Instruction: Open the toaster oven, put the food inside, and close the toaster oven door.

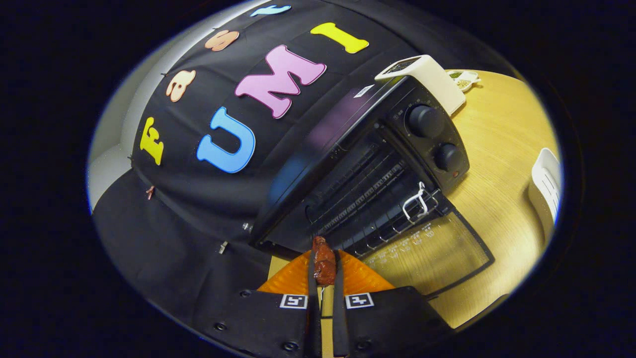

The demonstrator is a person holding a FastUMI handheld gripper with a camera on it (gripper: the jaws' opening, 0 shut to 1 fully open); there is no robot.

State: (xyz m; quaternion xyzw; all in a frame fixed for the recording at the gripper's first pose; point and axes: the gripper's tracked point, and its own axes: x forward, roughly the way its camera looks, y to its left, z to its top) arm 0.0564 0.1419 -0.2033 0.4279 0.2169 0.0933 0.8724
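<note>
A black toaster oven (348,149) stands on the wooden table with its glass door (437,253) folded down flat and its wire rack (367,199) showing inside. My gripper (324,271) is shut on a small reddish-brown piece of food (323,261), pinched between the two fingers. The food hangs just in front of the oven's open mouth, near its left lower corner. Two round knobs (426,122) sit on the oven's right panel.
A white box-like appliance (432,79) stands behind the oven, with a small dish (464,79) beside it. A white rack or basket (545,186) sits at the table's right side. The wooden table (502,149) stretches right of the oven. Black cloth wall lies behind and to the left.
</note>
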